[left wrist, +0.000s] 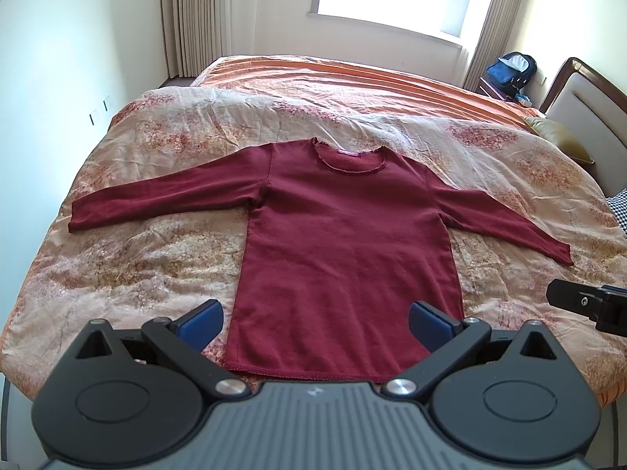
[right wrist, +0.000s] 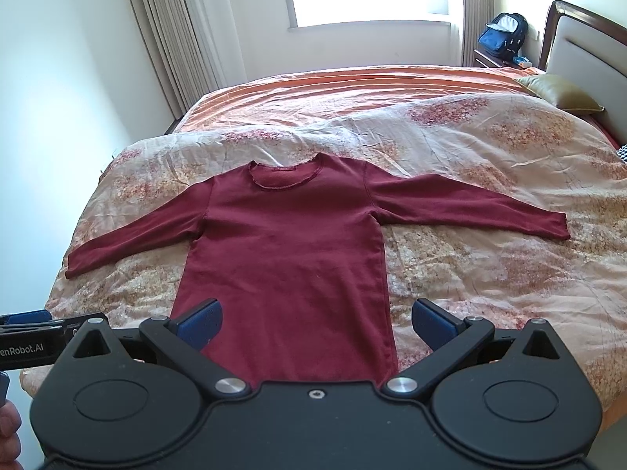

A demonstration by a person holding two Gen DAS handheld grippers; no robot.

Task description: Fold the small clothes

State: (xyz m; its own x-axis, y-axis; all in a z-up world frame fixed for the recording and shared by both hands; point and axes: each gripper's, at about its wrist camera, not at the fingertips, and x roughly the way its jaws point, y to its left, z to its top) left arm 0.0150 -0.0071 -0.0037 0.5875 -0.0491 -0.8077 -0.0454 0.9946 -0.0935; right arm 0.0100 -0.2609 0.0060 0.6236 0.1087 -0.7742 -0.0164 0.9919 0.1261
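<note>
A dark red long-sleeved top [left wrist: 345, 243] lies flat on the bed, neck away from me, both sleeves spread out to the sides. It also shows in the right wrist view [right wrist: 286, 250]. My left gripper [left wrist: 315, 323] is open and empty, hovering over the hem near the bed's front edge. My right gripper [right wrist: 315, 323] is open and empty, over the hem's right part. The right gripper's body shows at the right edge of the left wrist view [left wrist: 588, 303]. The left gripper's body shows at the left edge of the right wrist view [right wrist: 35, 337].
The top rests on a floral beige quilt [left wrist: 156, 258] over an orange bedspread [left wrist: 352, 82]. An olive pillow [right wrist: 556, 92] and the headboard [right wrist: 588, 55] are at the right. A blue backpack [right wrist: 503, 33] sits on a nightstand. Curtains and a window are behind.
</note>
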